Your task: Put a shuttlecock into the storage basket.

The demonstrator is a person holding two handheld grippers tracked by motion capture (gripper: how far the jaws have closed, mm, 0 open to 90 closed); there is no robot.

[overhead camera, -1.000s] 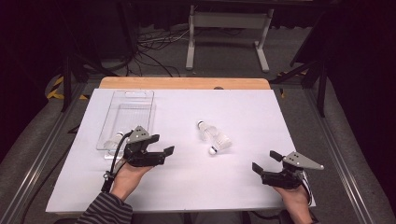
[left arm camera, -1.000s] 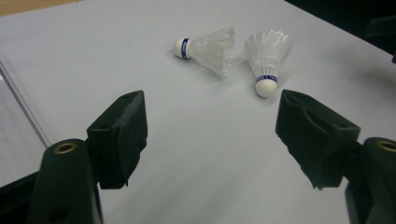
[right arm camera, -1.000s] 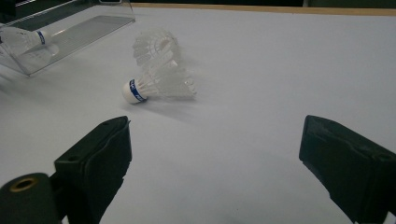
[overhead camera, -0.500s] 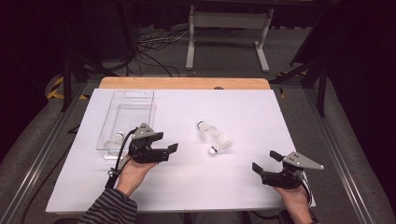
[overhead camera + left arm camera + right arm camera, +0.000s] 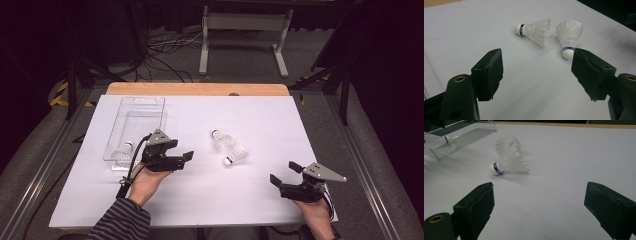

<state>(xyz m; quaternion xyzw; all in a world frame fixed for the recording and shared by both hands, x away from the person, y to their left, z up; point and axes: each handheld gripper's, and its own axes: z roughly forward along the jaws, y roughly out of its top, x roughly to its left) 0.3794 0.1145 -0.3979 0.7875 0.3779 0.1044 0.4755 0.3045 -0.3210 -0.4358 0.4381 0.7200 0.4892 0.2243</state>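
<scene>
Three shuttlecocks are lying on the bench [image 5: 250,200]: two [image 5: 229,146] at centre, one [image 5: 121,153] in a clear tray [image 5: 142,107] at ten o'clock. Left gripper [image 5: 187,159] and right gripper [image 5: 284,173] are hovering, jaws open, empty.

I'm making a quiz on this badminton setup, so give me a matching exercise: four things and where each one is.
Things:
1. clear plastic tray
2. lone shuttlecock
3. pair of shuttlecocks
4. right hand-held gripper

Places:
A. middle of the white table
B. inside the tray's near end
C. table's near right corner
D. left side of the table

Pairs: 1-D, 2-B, 3-A, 4-C
</scene>
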